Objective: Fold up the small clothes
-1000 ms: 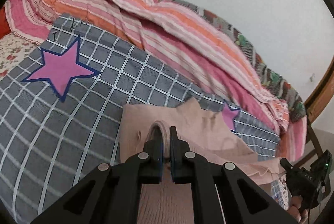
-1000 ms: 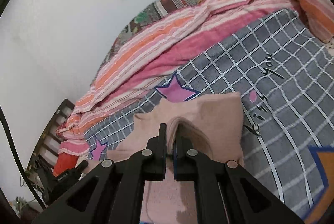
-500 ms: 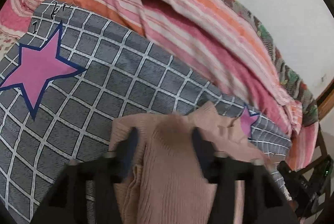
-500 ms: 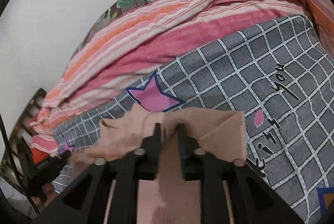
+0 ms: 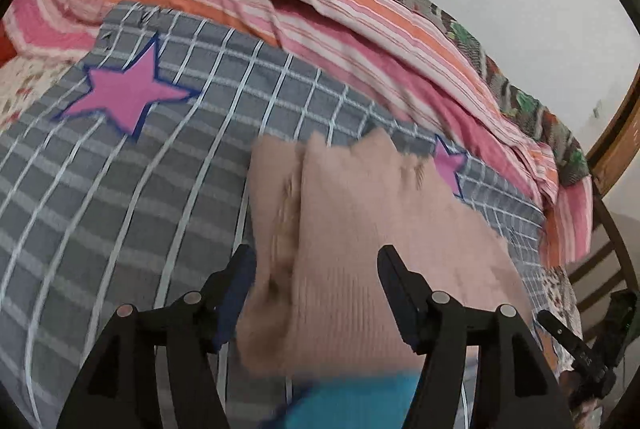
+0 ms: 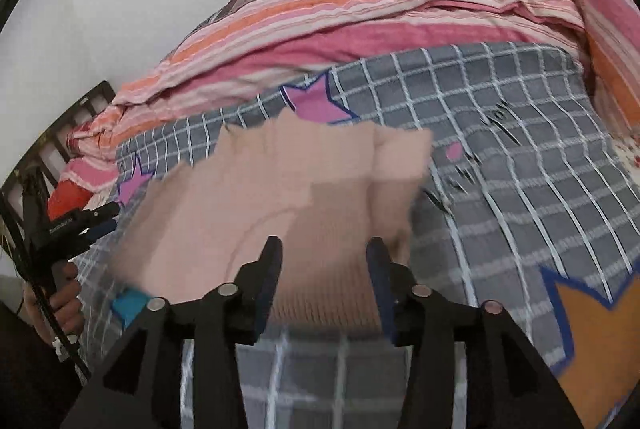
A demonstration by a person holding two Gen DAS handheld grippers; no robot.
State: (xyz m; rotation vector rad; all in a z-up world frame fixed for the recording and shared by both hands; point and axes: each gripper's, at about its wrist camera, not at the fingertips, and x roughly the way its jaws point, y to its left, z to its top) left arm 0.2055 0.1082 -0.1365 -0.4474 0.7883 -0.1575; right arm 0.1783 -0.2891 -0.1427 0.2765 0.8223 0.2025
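The left gripper and the right gripper both hang with jaws spread wide apart, gripping nothing.

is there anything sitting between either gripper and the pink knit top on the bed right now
Nothing visible does. The left gripper and right gripper both hang open directly over the pink knit top, which lies on the checked blanket.

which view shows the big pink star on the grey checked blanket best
The left wrist view: the big pink star lies whole and unobstructed on the grey checked blanket, left of the pink knit garment. The right wrist view shows only smaller stars, one partly hidden by the blurred garment, so that star cannot be identified there.
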